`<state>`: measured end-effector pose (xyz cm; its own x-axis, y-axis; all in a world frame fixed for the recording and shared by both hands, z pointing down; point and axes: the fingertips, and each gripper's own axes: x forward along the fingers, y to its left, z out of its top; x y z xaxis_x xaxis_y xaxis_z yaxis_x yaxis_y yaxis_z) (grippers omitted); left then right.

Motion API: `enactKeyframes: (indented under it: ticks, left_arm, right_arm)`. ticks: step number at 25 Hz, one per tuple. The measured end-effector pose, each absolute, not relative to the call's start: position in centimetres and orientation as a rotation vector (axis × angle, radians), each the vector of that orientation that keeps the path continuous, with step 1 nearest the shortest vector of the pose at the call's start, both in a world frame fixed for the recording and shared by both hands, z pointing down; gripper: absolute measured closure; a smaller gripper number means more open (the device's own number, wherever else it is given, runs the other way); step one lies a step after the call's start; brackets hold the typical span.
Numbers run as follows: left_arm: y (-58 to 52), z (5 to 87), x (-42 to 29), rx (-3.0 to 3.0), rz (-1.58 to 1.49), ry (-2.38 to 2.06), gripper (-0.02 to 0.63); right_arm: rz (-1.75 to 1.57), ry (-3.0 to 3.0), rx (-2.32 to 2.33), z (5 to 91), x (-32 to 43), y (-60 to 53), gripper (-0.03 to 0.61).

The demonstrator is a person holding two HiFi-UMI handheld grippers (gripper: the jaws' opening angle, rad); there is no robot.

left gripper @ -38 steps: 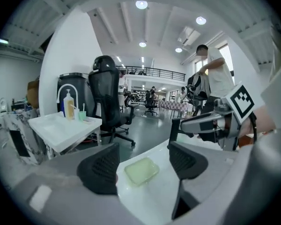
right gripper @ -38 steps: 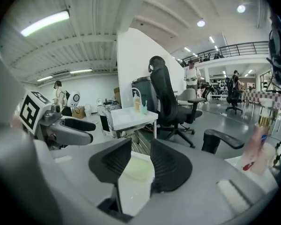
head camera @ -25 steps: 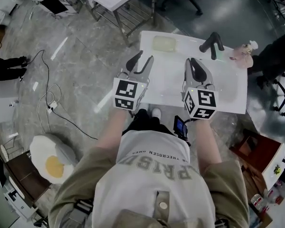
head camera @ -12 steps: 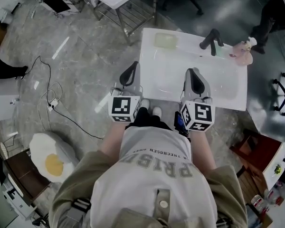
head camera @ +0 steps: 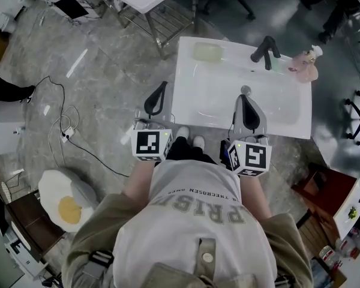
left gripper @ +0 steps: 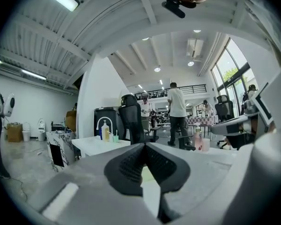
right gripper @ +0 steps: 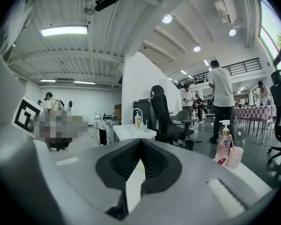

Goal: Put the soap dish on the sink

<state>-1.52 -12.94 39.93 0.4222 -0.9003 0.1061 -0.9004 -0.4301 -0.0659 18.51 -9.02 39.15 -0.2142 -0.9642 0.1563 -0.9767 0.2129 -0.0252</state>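
The sink (head camera: 276, 110) is plain white; the soap dish (head camera: 208, 51) ahead of the left gripper (head camera: 158, 92) is a pale, cloudy yellow-green. Beyond the right gripper (head camera: 246, 98) the tap (head camera: 264, 51) is black and the bottle (head camera: 304, 66) pink. Both grippers are grey with black pads (left gripper: 129, 168) and black-on-white square markers. The floor (head camera: 102, 71) is grey and marbled.

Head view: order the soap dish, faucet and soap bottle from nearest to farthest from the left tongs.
1. Soap dish: back left corner of the sink, nearest the left tongs.
2. Faucet: back edge, further right.
3. Soap bottle: back right corner, farthest.
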Motion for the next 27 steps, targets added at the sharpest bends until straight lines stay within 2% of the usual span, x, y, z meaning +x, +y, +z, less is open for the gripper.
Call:
enactKeyframes:
  ticks: [8,27]
  left_arm:
    - [-12.7,39.6,-1.1,2.664,0.177,-1.656,0.606]
    - [-13.2,39.4,-2.0,2.649,0.165,-1.652,0.606]
  right_arm:
    - [0.042,-2.324,1.891,38.4,18.3,-8.6,0.577]
    - [-0.030,-2.364,1.872,37.1,17.7,-9.2,0.578]
